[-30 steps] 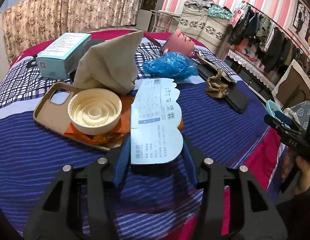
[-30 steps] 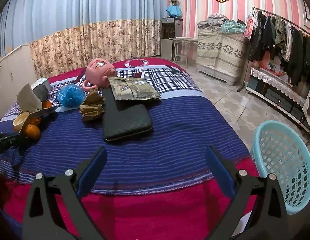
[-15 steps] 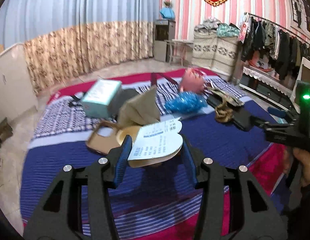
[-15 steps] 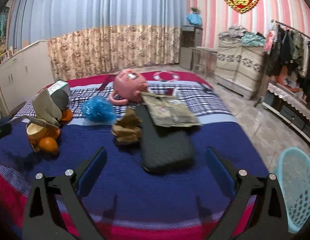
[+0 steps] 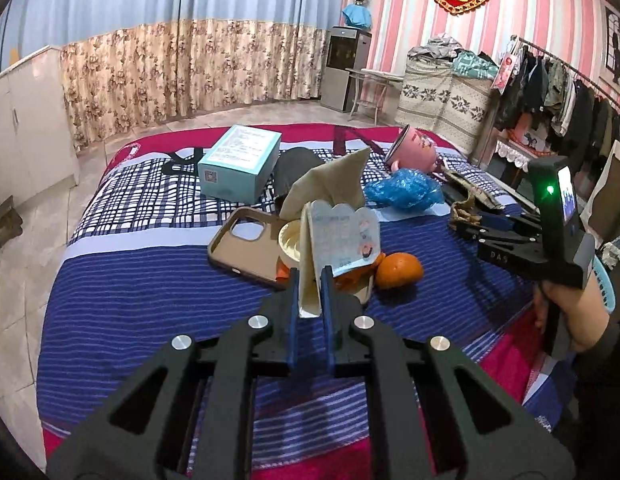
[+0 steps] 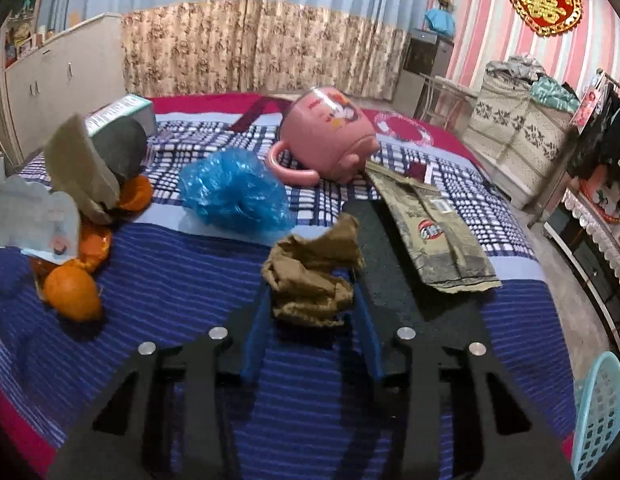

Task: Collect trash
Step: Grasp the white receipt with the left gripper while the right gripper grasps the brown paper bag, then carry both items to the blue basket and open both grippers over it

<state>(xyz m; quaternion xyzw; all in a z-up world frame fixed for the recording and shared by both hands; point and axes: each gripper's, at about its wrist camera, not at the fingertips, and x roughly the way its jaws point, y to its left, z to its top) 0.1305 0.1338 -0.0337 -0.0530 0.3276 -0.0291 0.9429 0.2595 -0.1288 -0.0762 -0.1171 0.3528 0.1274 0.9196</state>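
The bedspread point(image 6: 182, 264) in the lower frame is woven striped cloth, matt. At centre, the crumpled brown paper point(image 6: 310, 280) looks rough and creased. Above left of it, the blue bag point(image 6: 234, 194) is thin, shiny plastic film. The pink mug point(image 6: 326, 136) at upper centre is smooth and glossy. The basket point(image 6: 598, 412) at lower right is pale, perforated plastic.

In the left wrist view, the printed card point(image 5: 342, 240) at centre is smooth paper, and the phone case point(image 5: 246, 246) left of it looks matt.

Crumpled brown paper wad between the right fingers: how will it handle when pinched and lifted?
The crumpled brown paper probably compresses: folds look loose. Likely very light, so it should lift easily. Right gripper straddles it, jaws open; a shallow pinch might catch only a flap.
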